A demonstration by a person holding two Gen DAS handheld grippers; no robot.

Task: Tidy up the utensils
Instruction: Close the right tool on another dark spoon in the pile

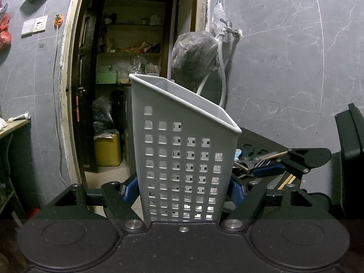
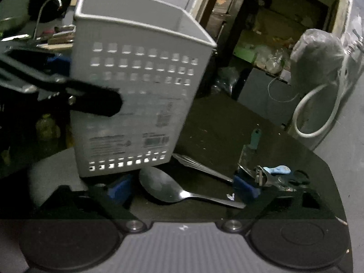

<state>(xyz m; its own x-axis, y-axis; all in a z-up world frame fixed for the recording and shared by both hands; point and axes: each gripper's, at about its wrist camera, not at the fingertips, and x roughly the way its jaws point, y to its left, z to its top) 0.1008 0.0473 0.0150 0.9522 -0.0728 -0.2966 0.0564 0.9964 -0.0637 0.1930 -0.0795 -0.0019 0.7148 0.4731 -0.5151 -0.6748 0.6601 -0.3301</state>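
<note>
In the left wrist view the left tongs [image 1: 182, 191] pinch the lower part of a grey perforated utensil holder [image 1: 182, 150] between their blue pads [image 1: 129, 190], and behind it are a grey marble-pattern wall [image 1: 284, 68] and an open doorway to a storage room with shelves [image 1: 132, 54]. In the right wrist view the right tongs [image 2: 183, 190] are spread wide over the dark surface [image 2: 216, 122], with a large spoon [image 2: 163, 186] lying between them. The holder [image 2: 136, 95] stands tilted just behind the spoon; it carries a printed label with a barcode [image 2: 154, 141], too blurred to read.

A home utility kitchen: grey marble-tiled wall [image 1: 284, 68], wall tap [image 1: 228, 28] with hose, and cluttered pantry shelves [image 1: 132, 52].
</note>
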